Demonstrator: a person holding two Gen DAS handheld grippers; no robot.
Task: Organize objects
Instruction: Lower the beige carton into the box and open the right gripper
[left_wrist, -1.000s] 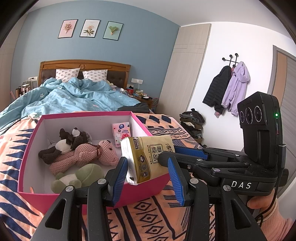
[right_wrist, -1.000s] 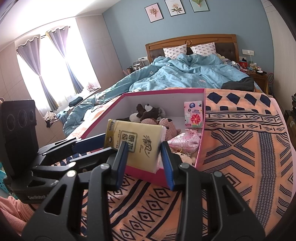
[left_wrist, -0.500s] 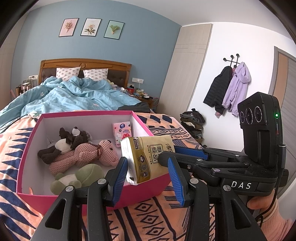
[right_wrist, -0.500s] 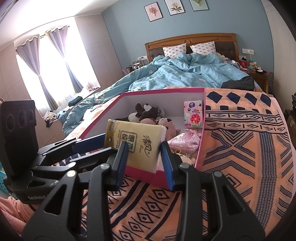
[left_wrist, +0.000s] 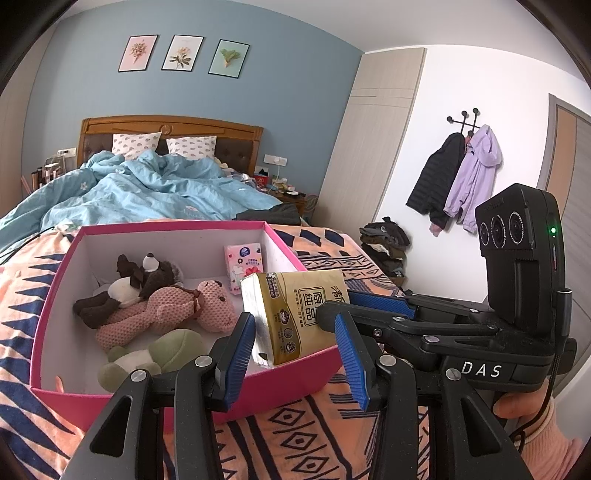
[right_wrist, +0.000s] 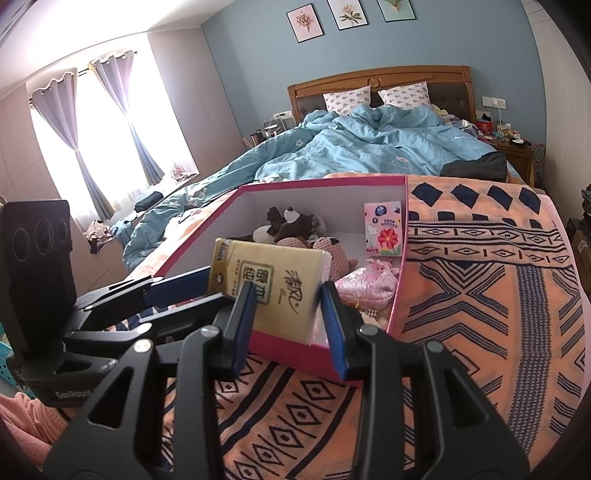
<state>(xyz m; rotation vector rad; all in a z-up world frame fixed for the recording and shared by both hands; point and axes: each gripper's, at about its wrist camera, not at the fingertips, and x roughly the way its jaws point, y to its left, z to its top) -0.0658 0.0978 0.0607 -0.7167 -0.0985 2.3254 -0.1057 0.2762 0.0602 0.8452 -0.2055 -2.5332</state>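
A gold tissue pack (left_wrist: 295, 314) hung slightly tilted, broad face toward the holder, just over the near right corner of an open pink box (left_wrist: 166, 226) on the bed. The left tool (left_wrist: 293, 325) and right tool (right_wrist: 286, 295) both pinched it, nearly closed. The box's interior lay toward eleven o'clock, with plush toys (left_wrist: 159, 310) at nine.

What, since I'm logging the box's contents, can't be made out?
Left wrist: the tissue pack hides the pink box's near corner; the left gripper covers part of the green plush.
Right wrist: the right gripper and box wall cut off the pink pouch.
Tissue pack's small print: too small.
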